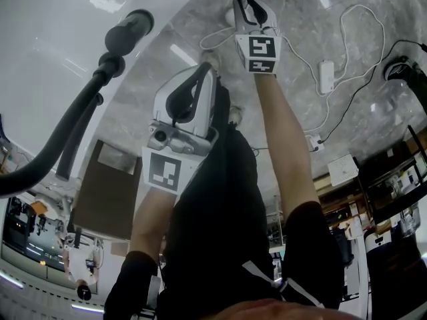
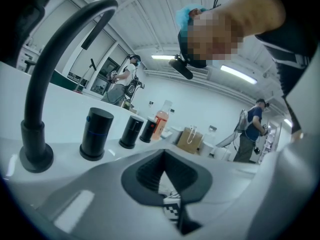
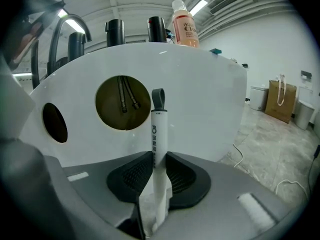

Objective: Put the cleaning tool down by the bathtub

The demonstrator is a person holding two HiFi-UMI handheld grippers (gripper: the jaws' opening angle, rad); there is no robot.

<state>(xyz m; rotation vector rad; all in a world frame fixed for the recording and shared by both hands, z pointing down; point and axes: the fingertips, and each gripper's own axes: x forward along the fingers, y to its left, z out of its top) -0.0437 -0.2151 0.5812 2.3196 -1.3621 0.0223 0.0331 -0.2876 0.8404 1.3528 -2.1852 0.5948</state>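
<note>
The head view looks steeply down over both arms, bathtub at upper left, floor at right. The left gripper view sits close at the rim, tilted upward; the right gripper view faces the tub's outer wall, both sharing the black faucet and bottle.

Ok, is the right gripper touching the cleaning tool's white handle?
Touching. The right gripper view shows the right gripper closed on the white handle, with both dark pads pressed against its sides.
</note>
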